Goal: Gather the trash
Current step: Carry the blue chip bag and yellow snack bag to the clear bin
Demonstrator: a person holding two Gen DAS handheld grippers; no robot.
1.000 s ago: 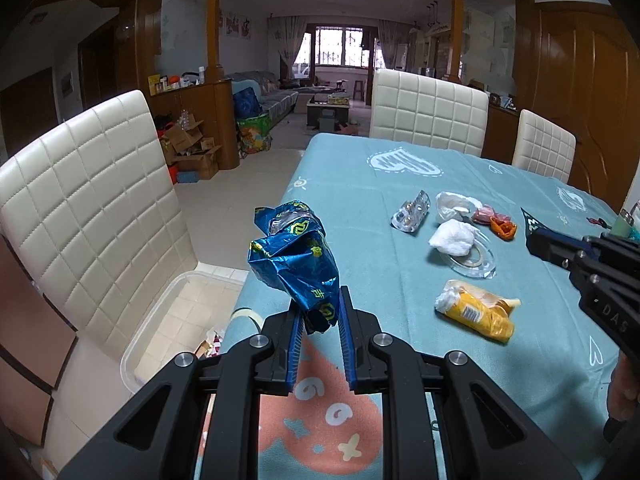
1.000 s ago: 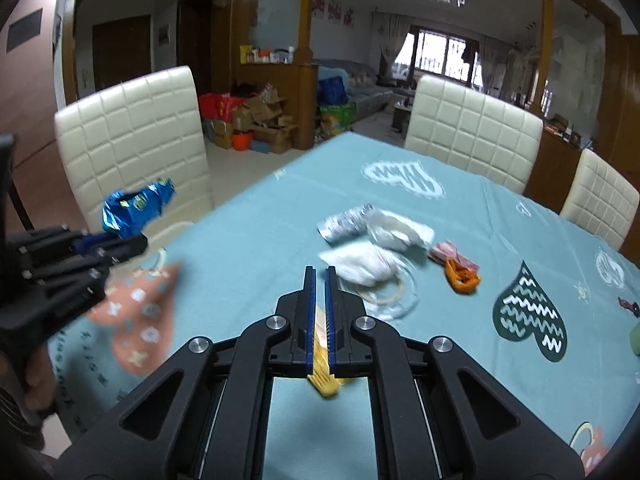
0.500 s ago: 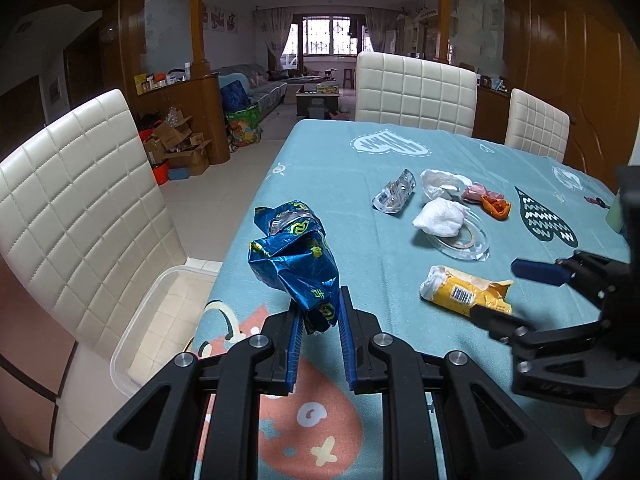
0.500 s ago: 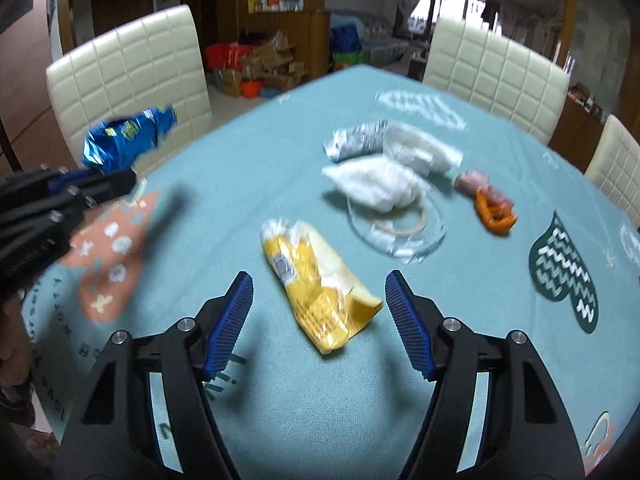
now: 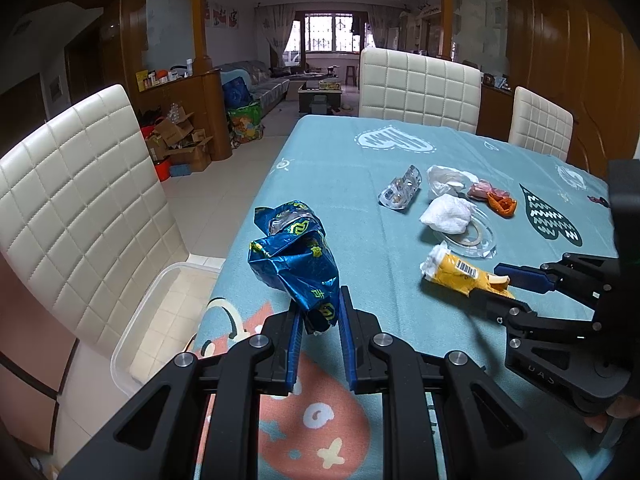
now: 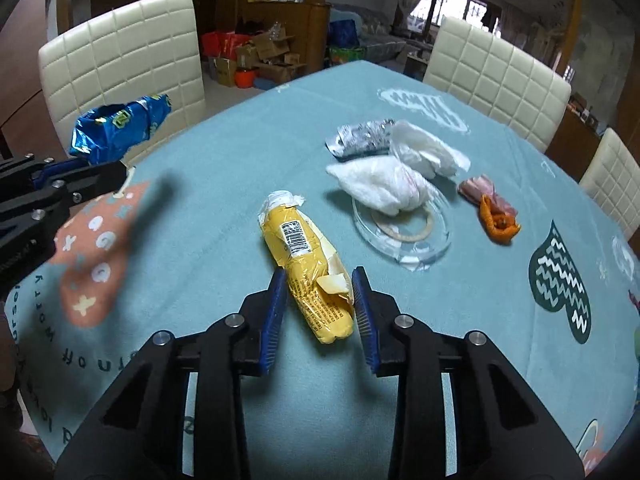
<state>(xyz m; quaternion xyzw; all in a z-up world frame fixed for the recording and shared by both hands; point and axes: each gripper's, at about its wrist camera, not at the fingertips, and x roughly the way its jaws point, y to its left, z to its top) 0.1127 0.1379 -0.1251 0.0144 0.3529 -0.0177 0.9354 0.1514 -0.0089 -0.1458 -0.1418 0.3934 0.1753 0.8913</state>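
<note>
While the left gripper pinches a crumpled blue snack wrapper with unreadable green-and-yellow lettering, the right gripper's fingers have just been closing around a barcoded yellow wrapper lying on the tabletop, pads barely touching.

Yellow wrapper is showing a barcode label, digits too small to read. Blue wrapper is carrying green-yellow printed characters, unreadable. Tablecloth edge is showing dark lettering, upside down and illegible.
</note>
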